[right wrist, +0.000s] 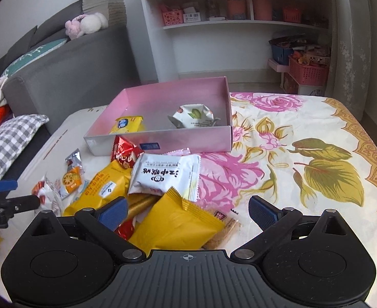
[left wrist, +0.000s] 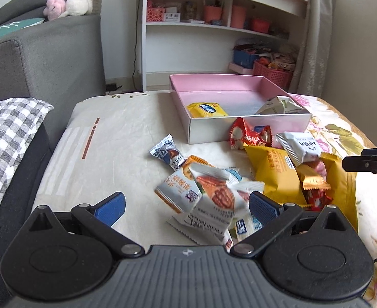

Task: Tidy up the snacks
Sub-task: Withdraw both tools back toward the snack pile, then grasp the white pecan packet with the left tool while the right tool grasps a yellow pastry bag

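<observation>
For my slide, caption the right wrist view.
Open right gripper hovers over snack packets before a pink box.

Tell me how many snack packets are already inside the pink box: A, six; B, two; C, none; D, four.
B: in the right wrist view the pink box holds just a yellow packet and a white packet with a green leaf print, while the other snacks lie outside it on the cloth; both grippers, left and right, are open and empty.

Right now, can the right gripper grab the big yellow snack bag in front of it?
Probably yes. The right gripper is open and empty, and the yellow snack bag lies on top of the pile between its fingers, with nothing covering it.
</observation>
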Tool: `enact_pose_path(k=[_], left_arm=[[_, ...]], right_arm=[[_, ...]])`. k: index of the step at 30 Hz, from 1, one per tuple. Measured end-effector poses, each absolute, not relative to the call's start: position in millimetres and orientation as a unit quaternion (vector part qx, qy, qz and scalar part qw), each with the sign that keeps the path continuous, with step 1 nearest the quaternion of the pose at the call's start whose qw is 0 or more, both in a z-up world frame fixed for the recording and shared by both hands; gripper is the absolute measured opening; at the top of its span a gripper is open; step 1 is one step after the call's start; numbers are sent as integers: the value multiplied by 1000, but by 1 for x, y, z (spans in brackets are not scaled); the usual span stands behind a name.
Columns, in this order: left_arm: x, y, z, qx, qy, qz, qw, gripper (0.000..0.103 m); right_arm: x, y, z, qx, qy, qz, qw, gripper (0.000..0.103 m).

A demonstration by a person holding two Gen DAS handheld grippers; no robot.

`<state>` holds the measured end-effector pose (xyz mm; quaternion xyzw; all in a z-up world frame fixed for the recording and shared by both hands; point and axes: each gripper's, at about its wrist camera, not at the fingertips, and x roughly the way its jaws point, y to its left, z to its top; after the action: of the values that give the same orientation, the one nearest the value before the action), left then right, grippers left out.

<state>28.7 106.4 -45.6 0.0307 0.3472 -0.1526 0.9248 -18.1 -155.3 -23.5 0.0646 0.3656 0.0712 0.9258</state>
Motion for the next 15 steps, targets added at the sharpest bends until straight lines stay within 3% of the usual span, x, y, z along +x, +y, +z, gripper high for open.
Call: enact_pose_path(k=[15], left_arm=[[19,98,-80,64,329,-210,918,101]], right_arm=[[-53,-130,-61,53,348,84,932,102]])
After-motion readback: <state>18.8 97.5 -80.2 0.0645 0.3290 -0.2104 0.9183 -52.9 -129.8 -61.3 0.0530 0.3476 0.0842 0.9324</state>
